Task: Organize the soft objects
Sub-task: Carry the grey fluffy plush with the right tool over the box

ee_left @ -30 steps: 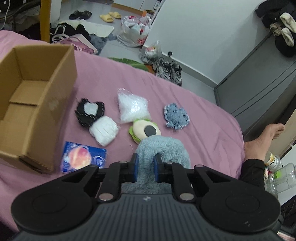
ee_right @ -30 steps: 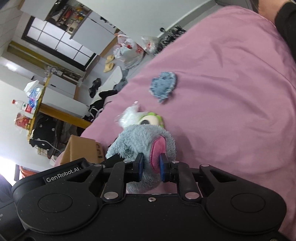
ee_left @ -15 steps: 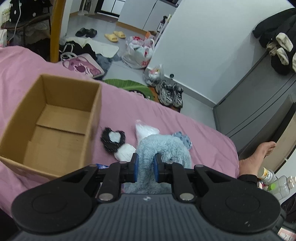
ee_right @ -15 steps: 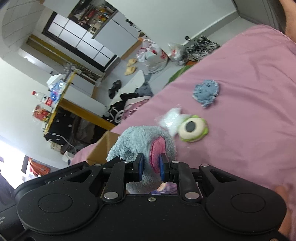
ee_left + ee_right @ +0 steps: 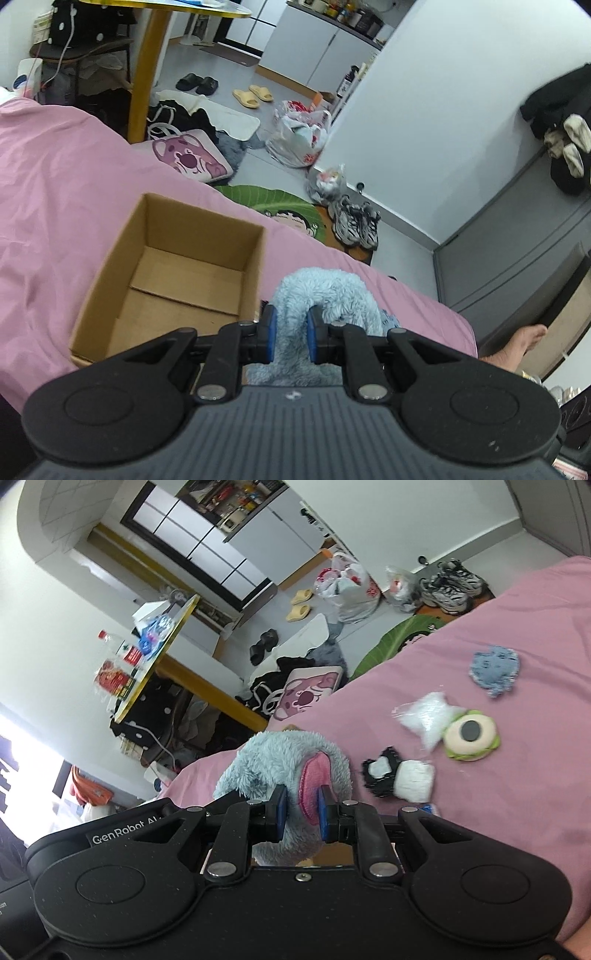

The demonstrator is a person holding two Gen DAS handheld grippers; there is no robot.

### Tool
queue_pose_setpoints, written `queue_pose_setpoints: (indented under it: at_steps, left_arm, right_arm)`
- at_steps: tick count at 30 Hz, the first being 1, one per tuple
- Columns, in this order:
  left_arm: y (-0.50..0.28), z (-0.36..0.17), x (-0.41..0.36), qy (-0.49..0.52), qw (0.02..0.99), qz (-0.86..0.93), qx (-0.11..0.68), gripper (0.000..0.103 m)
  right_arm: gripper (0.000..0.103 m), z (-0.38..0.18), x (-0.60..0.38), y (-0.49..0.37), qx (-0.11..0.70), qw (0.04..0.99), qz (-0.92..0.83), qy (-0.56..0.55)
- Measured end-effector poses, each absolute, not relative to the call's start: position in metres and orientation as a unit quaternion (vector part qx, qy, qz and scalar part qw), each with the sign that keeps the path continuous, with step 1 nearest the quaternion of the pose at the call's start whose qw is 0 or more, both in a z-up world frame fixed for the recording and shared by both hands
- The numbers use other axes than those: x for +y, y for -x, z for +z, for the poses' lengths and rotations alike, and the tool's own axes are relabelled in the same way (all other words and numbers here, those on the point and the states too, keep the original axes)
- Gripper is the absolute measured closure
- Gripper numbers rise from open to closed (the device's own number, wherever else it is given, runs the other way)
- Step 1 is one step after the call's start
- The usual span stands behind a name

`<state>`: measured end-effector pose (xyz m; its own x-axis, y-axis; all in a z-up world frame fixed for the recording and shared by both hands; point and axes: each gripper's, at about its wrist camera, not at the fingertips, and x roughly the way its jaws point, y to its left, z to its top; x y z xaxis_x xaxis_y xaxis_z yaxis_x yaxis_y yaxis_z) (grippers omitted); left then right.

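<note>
Left gripper (image 5: 289, 334) and right gripper (image 5: 300, 809) both clamp blue plush toy (image 5: 325, 291), beside open cardboard box (image 5: 177, 273) on pink bed (image 5: 55, 177).

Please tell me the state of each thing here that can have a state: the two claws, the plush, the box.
Left claw: shut on plush.
Right claw: shut on plush.
Plush: held by both claws, off the bed.
Box: open, upright, nothing inside.
</note>
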<state>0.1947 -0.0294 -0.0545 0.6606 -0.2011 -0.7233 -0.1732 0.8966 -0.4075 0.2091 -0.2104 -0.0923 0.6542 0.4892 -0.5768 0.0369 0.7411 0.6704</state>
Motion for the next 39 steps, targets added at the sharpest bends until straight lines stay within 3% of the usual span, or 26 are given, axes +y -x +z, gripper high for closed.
queue_pose_setpoints:
  at_steps: [16, 39]
  left_arm:
    - [-0.208, -0.063, 0.039, 0.266, 0.876, 0.015, 0.403, 0.088]
    - [-0.267, -0.125, 0.094, 0.278, 0.847, 0.075, 0.447, 0.087]
  right_arm:
    - [0.086, -0.085, -0.142, -0.233, 0.404, 0.854, 0.148, -0.291]
    - [0.085, -0.137, -0.08, -0.291, 0.46, 0.833, 0.142, -0.274]
